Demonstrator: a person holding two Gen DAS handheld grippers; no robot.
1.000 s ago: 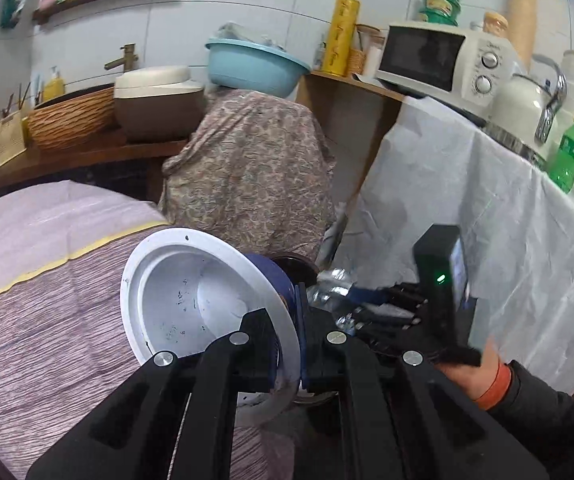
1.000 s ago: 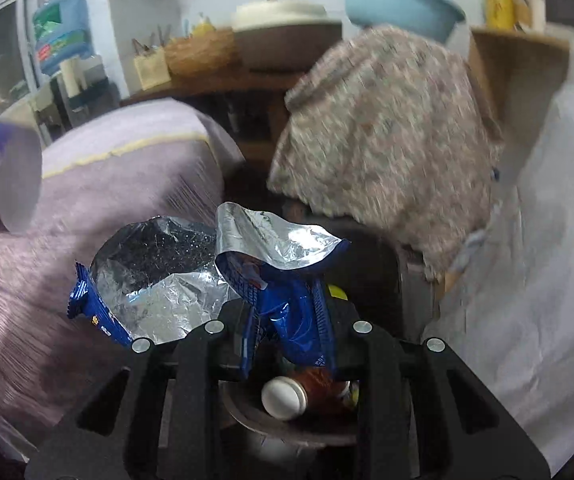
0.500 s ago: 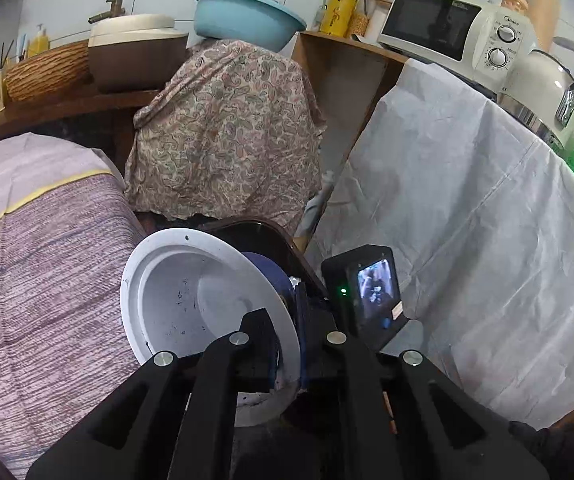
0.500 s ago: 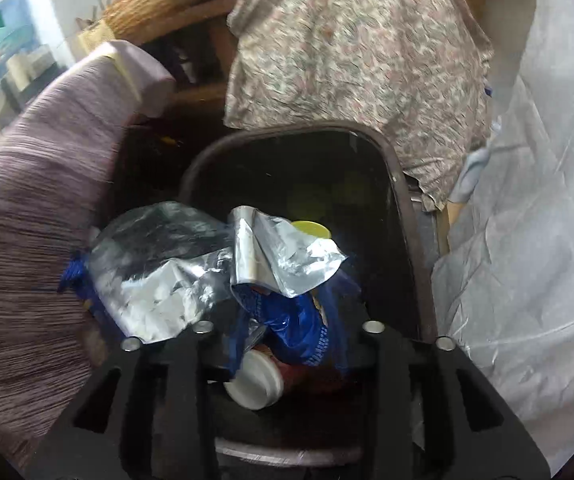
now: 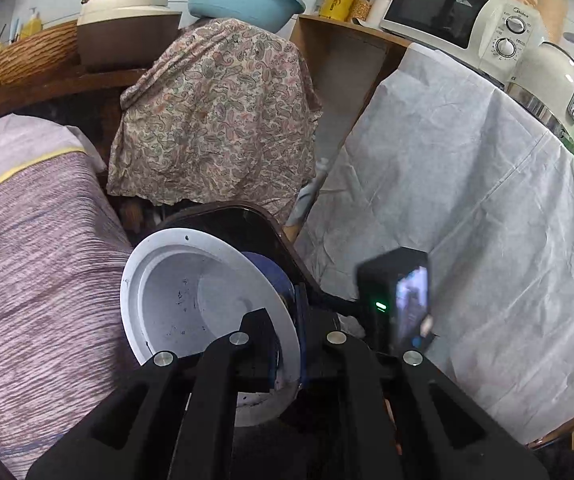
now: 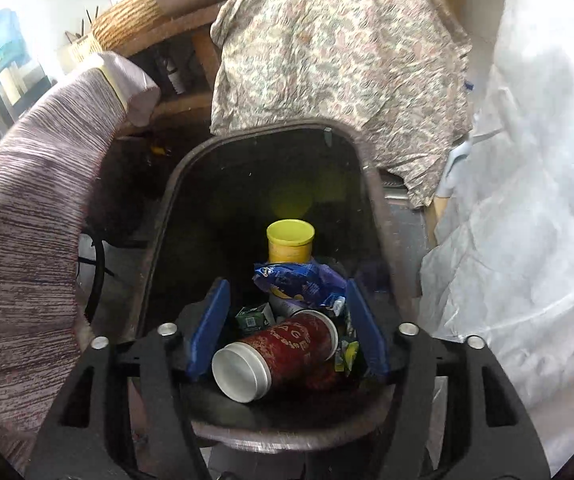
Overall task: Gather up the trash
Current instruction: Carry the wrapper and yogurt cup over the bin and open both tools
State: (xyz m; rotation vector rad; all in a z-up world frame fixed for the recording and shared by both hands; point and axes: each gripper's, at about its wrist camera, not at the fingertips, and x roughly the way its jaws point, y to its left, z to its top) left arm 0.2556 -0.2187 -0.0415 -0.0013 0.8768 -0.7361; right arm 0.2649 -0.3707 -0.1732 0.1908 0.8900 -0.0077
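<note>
We see the right hand-held gripper (image 6: 287,332) over the dark trash bin (image 6: 175,184), its jaws just opening and empty; the blue snack wrapper (image 6: 303,282) lies inside, between a yellow cup (image 6: 290,242) and a nearer red cup (image 6: 283,354). The left hand-held gripper (image 5: 287,334) clamps a white paper bowl's (image 5: 203,300) rim just left of the bin.

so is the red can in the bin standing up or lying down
Lying down. The red can rests on its side in the bin, its white end facing the camera, below the blue wrapper.
</note>
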